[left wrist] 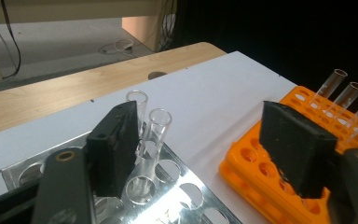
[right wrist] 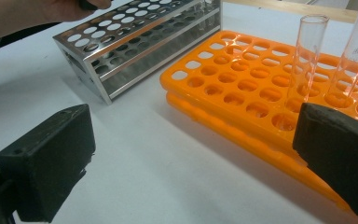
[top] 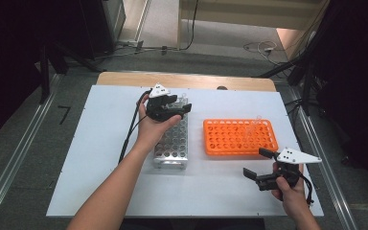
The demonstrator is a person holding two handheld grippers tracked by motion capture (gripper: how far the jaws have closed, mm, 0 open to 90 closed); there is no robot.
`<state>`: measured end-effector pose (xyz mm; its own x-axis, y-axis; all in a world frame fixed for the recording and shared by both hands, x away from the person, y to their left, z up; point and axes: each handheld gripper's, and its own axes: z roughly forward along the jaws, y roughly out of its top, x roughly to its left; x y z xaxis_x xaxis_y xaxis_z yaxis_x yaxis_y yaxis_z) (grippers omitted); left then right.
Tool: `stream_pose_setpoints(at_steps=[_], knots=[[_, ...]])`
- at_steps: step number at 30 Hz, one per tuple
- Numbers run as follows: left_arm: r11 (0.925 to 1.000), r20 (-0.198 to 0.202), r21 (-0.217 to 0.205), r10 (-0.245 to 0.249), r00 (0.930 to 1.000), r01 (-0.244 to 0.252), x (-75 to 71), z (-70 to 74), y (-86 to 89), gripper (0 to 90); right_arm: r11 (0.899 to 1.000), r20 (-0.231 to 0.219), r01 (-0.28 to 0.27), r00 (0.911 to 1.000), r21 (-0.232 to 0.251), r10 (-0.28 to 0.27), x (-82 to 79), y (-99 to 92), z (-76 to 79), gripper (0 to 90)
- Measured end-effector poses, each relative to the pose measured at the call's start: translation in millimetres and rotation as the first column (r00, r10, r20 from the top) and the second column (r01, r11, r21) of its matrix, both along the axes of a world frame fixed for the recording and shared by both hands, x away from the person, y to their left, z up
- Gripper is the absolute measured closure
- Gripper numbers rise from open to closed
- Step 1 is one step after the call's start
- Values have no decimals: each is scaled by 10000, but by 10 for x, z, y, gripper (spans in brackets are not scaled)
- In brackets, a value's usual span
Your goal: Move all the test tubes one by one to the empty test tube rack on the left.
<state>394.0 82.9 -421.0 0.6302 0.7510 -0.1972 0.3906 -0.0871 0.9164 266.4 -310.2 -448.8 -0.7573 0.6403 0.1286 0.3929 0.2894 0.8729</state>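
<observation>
White board covers the desk (top: 100, 158), with a metal rack (top: 172, 143) standing left of an orange rack (top: 239, 137). Over the metal rack's far end, the left claw (left wrist: 200, 149) stands open, gripping nothing, two glass tubes (left wrist: 156, 135) upright in the holes beside its left jaw. Near the orange rack's right front corner, the right claw (top: 258, 164) hangs wide open and empty.

A white table sheet (top: 100, 158) lies over a wooden tabletop (top: 124, 78), cables (top: 261, 47) behind.
</observation>
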Motion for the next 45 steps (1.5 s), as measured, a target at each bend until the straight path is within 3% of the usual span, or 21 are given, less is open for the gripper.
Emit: stream_pose_setpoints(at_steps=[5,15,21,33,45], knots=[[10000,-21,17,53,10000,-53,-144,22,21,137,10000,24,-17,10000,-32,17,10,11,-3,0],[9999,172,-5,-101,9998,101,-461,79,123,2,10000,17,-1,10000,-49,1,23,49,-8,0],[9996,236,-186,-204,9995,209,-662,73,223,0,9999,-40,68,10000,-85,-68,38,75,-10,0],[9997,533,121,-199,9984,193,-1051,33,322,0,9985,-83,519,9986,-187,-521,103,130,7,0],[9998,707,222,-40,9975,24,-1408,-59,360,0,9954,-424,955,9946,75,-951,349,150,15,33]])
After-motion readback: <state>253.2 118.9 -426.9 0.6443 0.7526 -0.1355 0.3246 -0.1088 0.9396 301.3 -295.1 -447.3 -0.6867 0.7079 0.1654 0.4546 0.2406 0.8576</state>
